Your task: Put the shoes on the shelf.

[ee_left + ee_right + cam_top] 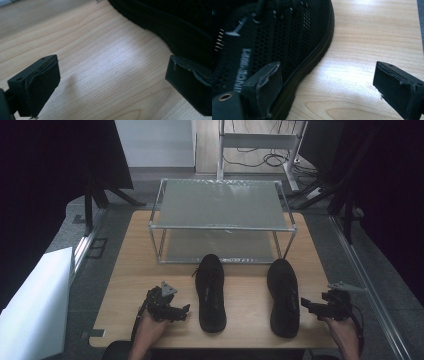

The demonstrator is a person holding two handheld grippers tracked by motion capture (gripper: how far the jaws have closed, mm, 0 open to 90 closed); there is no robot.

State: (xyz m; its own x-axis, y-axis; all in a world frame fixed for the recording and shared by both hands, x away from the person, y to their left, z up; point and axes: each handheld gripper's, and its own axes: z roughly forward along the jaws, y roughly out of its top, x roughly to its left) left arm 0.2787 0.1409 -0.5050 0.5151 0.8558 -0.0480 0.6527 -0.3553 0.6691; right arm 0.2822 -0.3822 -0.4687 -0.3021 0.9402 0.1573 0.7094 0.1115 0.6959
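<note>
Two black mesh shoes lie side by side on the wooden table (245, 292), toes toward the far side. The left shoe (210, 292) has my left gripper (181, 312) just beside its heel, jaws wide apart and empty. In the left gripper view the shoe's sole (175, 27) runs across the upper right, with bare wood between the pads (42, 82). The right shoe (283, 296) has my right gripper (306, 306) at its heel side, open too. In the right gripper view the mesh upper (274, 37) lies at the left behind the left pad (268, 86).
A two-level metal-framed rack (222, 220) with translucent shelves stands at the table's far half. A white board (32, 307) leans at the left, off the table. Cables and a stand's legs (260, 150) lie on the floor behind.
</note>
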